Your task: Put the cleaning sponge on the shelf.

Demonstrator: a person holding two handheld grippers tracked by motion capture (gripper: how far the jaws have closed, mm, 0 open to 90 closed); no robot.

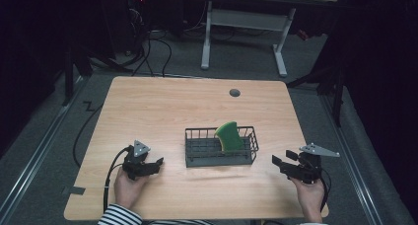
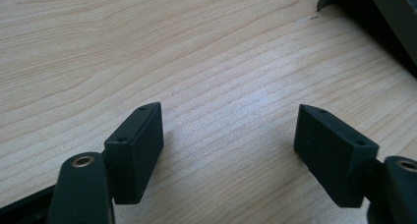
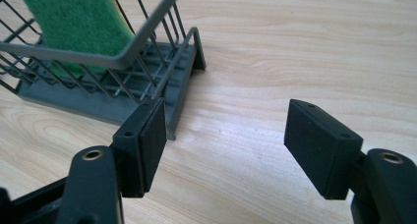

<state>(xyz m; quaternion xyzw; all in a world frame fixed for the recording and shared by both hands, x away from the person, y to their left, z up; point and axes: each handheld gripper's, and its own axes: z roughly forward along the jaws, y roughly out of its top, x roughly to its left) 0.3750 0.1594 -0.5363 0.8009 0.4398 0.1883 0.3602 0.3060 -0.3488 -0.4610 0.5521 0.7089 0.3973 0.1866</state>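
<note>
One wire basket [image 1: 222, 147] stands on the wooden worktop [image 1: 162, 106], a little toward 5 o'clock from its middle. In it leans one green sponge [image 1: 229, 136], tilted against the basket's wall on the 3 o'clock side, its top rising above the rim. In the right gripper view the sponge [image 3: 69, 17] shows a thin yellow layer behind the green face, and the basket [image 3: 123, 71] sits at 10 o'clock from the jaws, its corner just beside the left jaw.

There are two tools, one in each hand. The left tool [image 1: 158, 163] lies at 9 o'clock of the basket, well apart from it, jaws spread with only bare worktop between them, as the left gripper view [image 2: 228, 135] confirms. The right tool [image 1: 277, 161] is at 3 o'clock of the basket, near its end wall, jaws also spread wide and gripping nothing [image 3: 226, 135].

One round grey grommet [image 1: 234, 93] sits in the worktop at 12 o'clock of the basket. One striped sleeve [image 1: 121, 216] shows at the left wrist. No readable writing or brand marks appear on anything.
</note>
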